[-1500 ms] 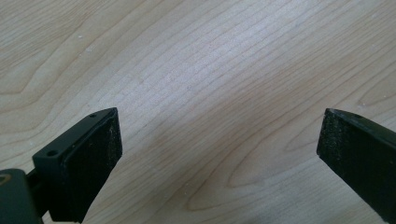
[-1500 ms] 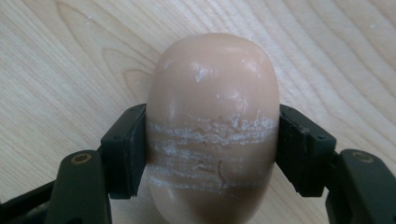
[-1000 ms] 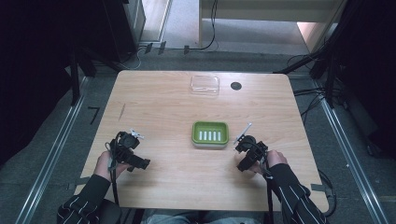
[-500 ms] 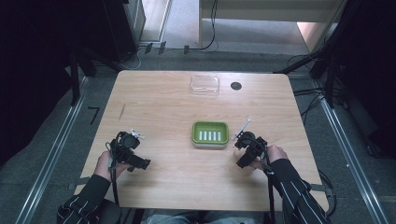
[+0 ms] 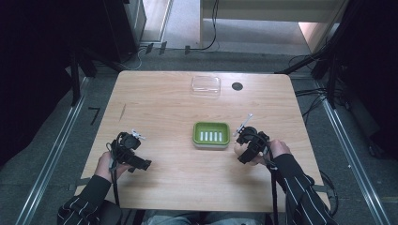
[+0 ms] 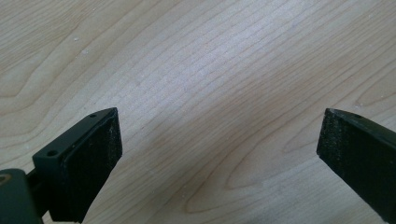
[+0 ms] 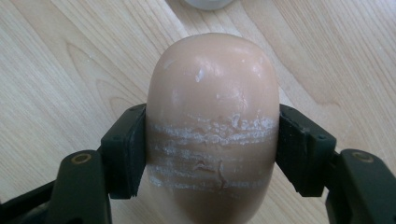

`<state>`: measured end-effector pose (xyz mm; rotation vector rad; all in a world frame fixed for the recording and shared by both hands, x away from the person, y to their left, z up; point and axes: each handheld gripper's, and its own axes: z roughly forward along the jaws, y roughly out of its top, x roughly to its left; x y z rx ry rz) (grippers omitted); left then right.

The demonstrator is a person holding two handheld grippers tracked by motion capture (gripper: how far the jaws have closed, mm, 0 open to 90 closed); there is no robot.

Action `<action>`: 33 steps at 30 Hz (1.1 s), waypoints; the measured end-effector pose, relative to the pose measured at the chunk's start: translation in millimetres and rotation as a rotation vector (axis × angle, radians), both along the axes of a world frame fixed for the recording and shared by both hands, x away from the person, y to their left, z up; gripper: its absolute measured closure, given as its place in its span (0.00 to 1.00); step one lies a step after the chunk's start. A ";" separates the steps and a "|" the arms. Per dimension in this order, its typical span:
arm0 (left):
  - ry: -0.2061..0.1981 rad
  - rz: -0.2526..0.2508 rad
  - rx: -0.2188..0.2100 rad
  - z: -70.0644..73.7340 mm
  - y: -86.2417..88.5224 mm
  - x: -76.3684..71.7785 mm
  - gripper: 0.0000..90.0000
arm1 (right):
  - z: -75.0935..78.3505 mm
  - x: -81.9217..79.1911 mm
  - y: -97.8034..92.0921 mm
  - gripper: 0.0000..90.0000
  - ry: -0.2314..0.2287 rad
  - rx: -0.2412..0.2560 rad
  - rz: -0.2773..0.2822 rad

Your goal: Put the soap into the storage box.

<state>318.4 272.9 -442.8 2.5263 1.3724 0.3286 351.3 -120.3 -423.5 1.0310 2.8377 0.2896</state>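
A pale peach bar of soap [image 7: 212,126] with white scuffed bands sits between the two black jaws of my right gripper [image 7: 212,149], which is shut on it. In the high view that right gripper [image 5: 245,151] is low over the table, just right of a green soap dish [image 5: 211,135] with a ribbed white insert. My left gripper [image 6: 219,154] is open over bare wood with nothing between its jaws. From above, the left gripper [image 5: 141,164] lies at the table's front left.
A clear plastic lid or shallow box [image 5: 206,85] lies at the table's far edge, beside a dark round hole [image 5: 237,86]. The wooden table [image 5: 159,108] has metal rails and cables on the floor along both sides.
The right gripper has shifted slightly left toward the green dish while holding the soap. The left gripper has stayed in place.
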 end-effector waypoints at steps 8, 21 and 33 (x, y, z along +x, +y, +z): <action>-0.001 0.000 0.001 0.0 -0.2 0.0 0.01 | 8.8 4.5 3.2 0.37 -0.021 0.004 0.024; -0.002 -0.002 0.004 -0.1 -0.2 0.2 0.01 | 31.2 13.7 12.7 0.37 -0.069 0.018 0.055; -0.001 -0.004 0.002 -0.2 -0.4 0.0 0.01 | 40.5 21.6 24.9 0.37 -0.089 0.025 0.103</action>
